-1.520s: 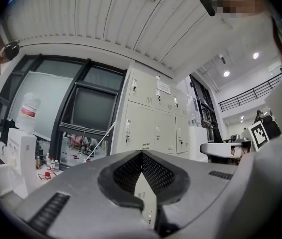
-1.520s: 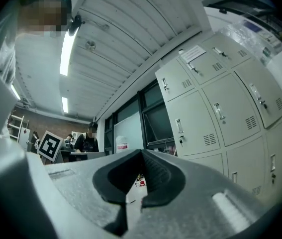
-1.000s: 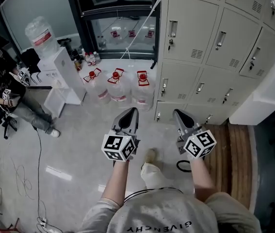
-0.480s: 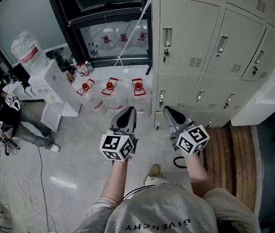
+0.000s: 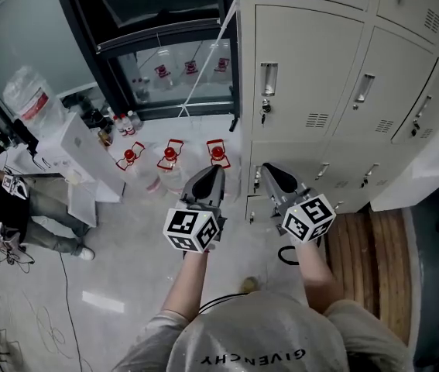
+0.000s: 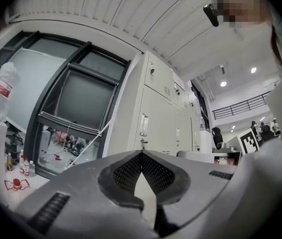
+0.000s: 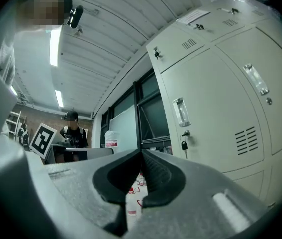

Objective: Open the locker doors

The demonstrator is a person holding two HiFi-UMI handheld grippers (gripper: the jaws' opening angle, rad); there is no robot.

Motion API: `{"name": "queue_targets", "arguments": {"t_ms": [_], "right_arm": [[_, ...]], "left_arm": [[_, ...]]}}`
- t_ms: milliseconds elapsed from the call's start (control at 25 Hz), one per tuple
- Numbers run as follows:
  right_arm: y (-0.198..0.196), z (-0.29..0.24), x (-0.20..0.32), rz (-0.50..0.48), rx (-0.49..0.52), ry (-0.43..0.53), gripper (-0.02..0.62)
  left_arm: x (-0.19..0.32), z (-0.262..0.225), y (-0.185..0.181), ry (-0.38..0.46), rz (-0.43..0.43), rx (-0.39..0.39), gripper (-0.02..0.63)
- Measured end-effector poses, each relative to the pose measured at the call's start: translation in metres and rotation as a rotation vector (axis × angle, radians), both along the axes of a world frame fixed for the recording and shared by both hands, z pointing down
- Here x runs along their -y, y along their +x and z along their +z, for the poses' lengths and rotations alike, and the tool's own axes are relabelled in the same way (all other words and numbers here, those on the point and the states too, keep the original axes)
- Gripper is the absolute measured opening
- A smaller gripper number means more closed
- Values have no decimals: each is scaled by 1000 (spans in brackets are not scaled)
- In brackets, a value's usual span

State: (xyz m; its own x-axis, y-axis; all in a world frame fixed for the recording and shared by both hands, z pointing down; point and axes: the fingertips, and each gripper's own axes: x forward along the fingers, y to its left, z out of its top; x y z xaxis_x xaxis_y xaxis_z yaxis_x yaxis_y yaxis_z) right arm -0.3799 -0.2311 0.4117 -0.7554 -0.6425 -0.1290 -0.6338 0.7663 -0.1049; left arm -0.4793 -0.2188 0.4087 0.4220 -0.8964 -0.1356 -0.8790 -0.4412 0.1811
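Here, your left gripper (image 5: 213, 173) and right gripper (image 5: 269, 170), each with jaws together and empty, face closed locker doors (image 5: 304, 68); your shirt (image 5: 258, 346) reads GIVENCHY.

The pale, glossy floor (image 5: 126, 277) carries three big water jugs (image 5: 170, 160) with red caps, standing in a row just beyond the left tongs (image 5: 214, 170). Ahead of the right tongs (image 5: 266, 168), beige lockers (image 5: 312, 76) stand on it with their doors closed. To the right of the right tongs lies a strip of wooden boards (image 5: 370, 246), with a black loop (image 5: 285, 256) on the floor just beside it. Well to the left of the left tongs stands a white cabinet (image 5: 87, 157), and thin cables (image 5: 62, 285) trail across the floor.
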Motion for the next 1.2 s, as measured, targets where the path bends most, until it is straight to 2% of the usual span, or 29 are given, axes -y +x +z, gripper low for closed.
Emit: {"name": "queue_targets", "arguments": {"t_ms": [240, 440, 920, 1200], "right_arm": [[-2, -20, 52, 42, -45, 60, 8], [-6, -37, 87, 93, -107, 92, 48], [-17, -76, 147, 212, -152, 98, 140], [-21, -84, 178, 284, -217, 75, 164]], "left_arm": [[49, -2, 4, 7, 38, 3, -2], [78, -1, 12, 3, 96, 12, -2], [133, -21, 19, 1, 193, 34, -2], [147, -29, 12, 4, 225, 43, -2]]}}
